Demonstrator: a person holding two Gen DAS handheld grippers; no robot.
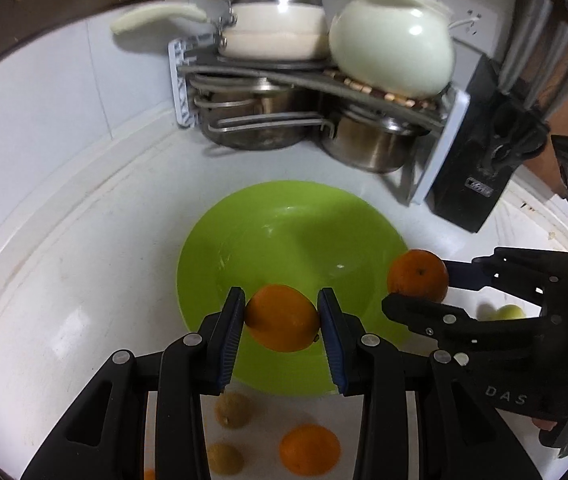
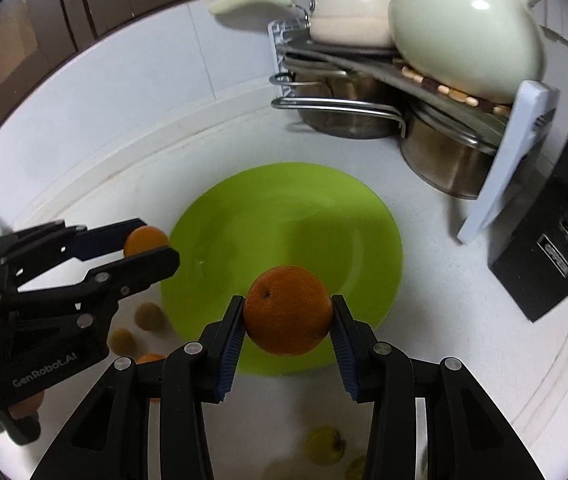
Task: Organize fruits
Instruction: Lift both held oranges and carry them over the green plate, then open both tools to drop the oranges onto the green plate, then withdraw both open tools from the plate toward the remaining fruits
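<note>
A lime green bowl (image 1: 284, 232) sits empty on the white counter; it also shows in the right wrist view (image 2: 284, 208). My left gripper (image 1: 280, 320) is shut on an orange (image 1: 281, 317) above the bowl's near rim. My right gripper (image 2: 287, 314) is shut on another orange (image 2: 288, 310), also above the near rim. In the left wrist view the right gripper (image 1: 418, 284) holds its orange (image 1: 418, 276) at the bowl's right edge. In the right wrist view the left gripper (image 2: 147, 246) holds its orange (image 2: 145, 239) at the bowl's left edge.
Loose fruit lies on the counter near me: an orange (image 1: 310, 448), two brownish fruits (image 1: 232, 410), and yellow-green ones (image 2: 326, 444). A pot rack (image 1: 284, 92) with pans and a white kettle (image 1: 392, 44) stands behind the bowl. A black knife block (image 1: 480, 168) is at the right.
</note>
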